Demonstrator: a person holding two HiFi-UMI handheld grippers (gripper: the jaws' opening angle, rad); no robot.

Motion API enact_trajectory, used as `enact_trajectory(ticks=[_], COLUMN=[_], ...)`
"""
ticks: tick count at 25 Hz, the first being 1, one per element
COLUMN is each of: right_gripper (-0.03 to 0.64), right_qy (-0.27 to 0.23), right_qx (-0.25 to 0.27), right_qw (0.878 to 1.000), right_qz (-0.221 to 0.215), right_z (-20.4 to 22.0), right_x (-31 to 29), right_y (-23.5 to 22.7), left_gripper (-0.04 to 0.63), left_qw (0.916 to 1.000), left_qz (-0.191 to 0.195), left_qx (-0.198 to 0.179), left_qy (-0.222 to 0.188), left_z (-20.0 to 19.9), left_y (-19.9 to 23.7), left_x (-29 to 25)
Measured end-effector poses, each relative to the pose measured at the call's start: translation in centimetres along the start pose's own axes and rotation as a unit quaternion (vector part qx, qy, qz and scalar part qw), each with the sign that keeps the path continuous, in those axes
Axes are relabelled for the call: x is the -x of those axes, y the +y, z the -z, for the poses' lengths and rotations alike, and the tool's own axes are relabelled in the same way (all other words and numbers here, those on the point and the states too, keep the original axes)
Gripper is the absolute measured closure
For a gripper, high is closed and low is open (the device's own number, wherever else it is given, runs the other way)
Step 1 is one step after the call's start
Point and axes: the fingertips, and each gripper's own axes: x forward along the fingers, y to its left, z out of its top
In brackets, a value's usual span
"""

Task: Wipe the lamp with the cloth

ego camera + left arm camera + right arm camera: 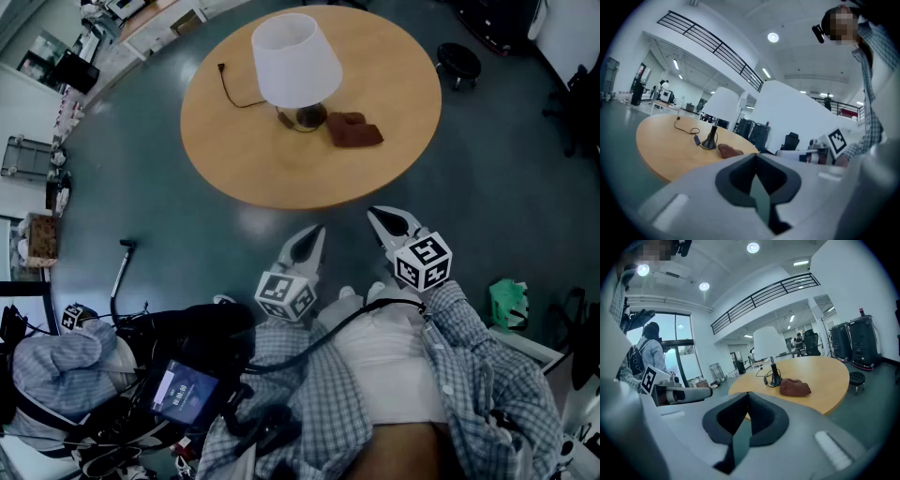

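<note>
A lamp [295, 66] with a white shade and dark base stands upright on the round wooden table [234, 141]; it also shows as the lamp [715, 122] and lamp [771, 355] in the gripper views. A brown cloth [353, 129] lies crumpled just right of the base, also seen as the cloth [730, 150] and cloth [794, 386]. My left gripper [314, 236] and right gripper [377, 217] hang side by side over the floor, short of the table's near edge. Both are shut with nothing between the jaws.
The lamp's black cord [230, 89] trails left across the tabletop. A black stool [458, 64] stands right of the table. A green bag [506, 305] lies on the floor at right. Bags and gear [141, 375] crowd the lower left.
</note>
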Motion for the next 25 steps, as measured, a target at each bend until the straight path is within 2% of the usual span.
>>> enact_trajectory(ticks=[9, 15, 25], right_gripper=[0.614, 0.614, 0.614], right_qy=[0.004, 0.005, -0.003], right_qx=[0.005, 0.002, -0.016], right_qw=[1.0, 1.0, 1.0], right_qz=[0.003, -0.002, 0.004], right_z=[0.7, 0.4, 0.1], right_x=[4.2, 0.0, 0.9], right_y=[2.2, -0.1, -0.9], left_gripper=[0.597, 0.597, 0.597], left_qw=[1.0, 0.9999, 0.9998], left_qz=[-0.007, -0.009, -0.011], left_qx=[-0.001, 0.001, -0.002], left_qy=[0.007, 0.01, 0.015], left_z=[0.6, 0.6, 0.6], left_y=[-3.3, 0.4, -0.4], left_x=[3.1, 0.1, -0.2])
